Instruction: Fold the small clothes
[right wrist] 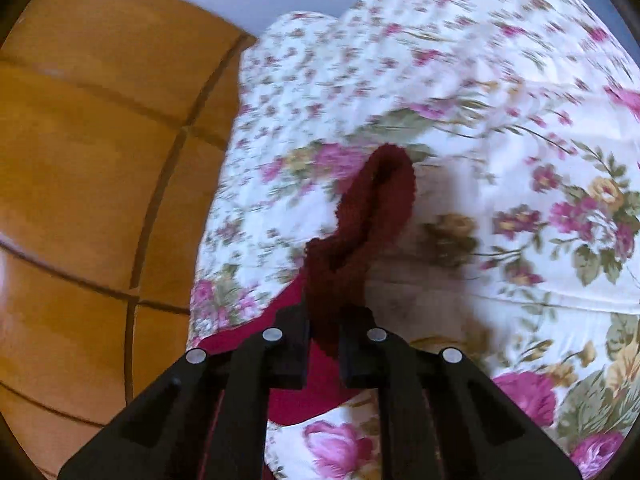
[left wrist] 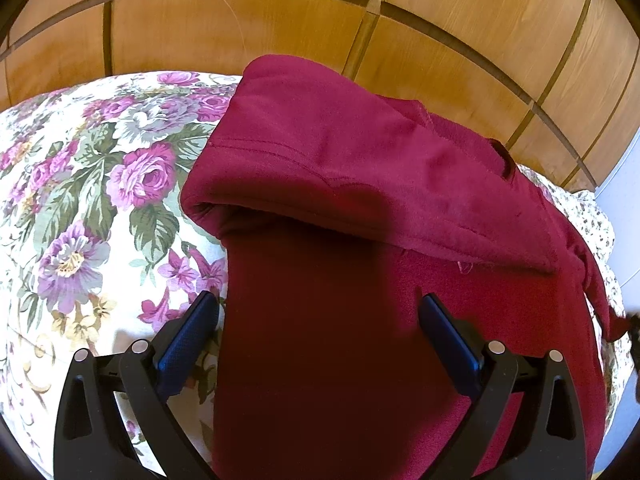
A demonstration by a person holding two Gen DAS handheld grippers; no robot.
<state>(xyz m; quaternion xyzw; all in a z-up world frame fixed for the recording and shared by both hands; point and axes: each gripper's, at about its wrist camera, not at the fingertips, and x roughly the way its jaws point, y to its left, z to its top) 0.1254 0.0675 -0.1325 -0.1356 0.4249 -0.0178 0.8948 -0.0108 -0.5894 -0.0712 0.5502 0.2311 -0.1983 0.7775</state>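
- Your right gripper [right wrist: 324, 344] pinches the dark-red garment's [left wrist: 360, 200] ribbed cuff [right wrist: 372, 208] (picture blurred).
- Your left gripper [left wrist: 320, 312] hangs wide open above that garment on the floral bedspread [left wrist: 80, 184].

Floral bedspread [left wrist: 80, 184]; wooden panelled wardrobe [left wrist: 280, 20] behind.

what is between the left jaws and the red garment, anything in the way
Nothing visible. The left gripper is open, right over the dark red garment, which lies partly folded on the floral bedspread; the cloth sits between and below its jaws with nothing on top. The right gripper is already shut on a rolled edge of the same garment.
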